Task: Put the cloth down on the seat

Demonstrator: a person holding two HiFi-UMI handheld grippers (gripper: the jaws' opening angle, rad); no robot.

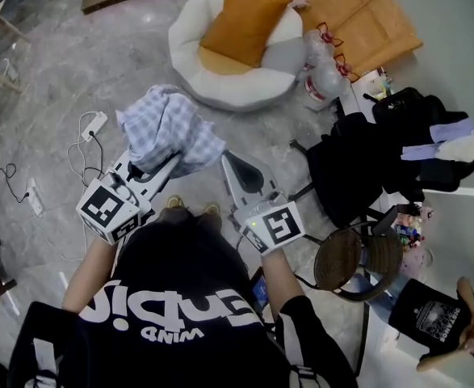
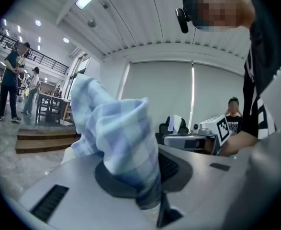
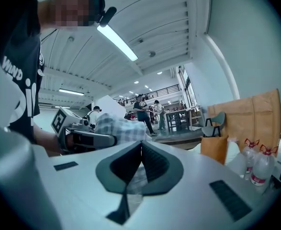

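Both reach forward side by side | left tool (image 1: 174,158) clamps cloth (image 1: 168,124) | right tool (image 1: 225,157) jaws together

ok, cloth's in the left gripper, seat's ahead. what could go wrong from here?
1. Only the left gripper pinches the checked cloth, which is bunched up. The right gripper is shut and empty, so the cloth may land crumpled.
2. The orange cushion covers much of the white round seat, so the cloth could end up on the cushion or slip off the rim.
3. Water bottles stand right beside the seat, and a reaching gripper might knock them.
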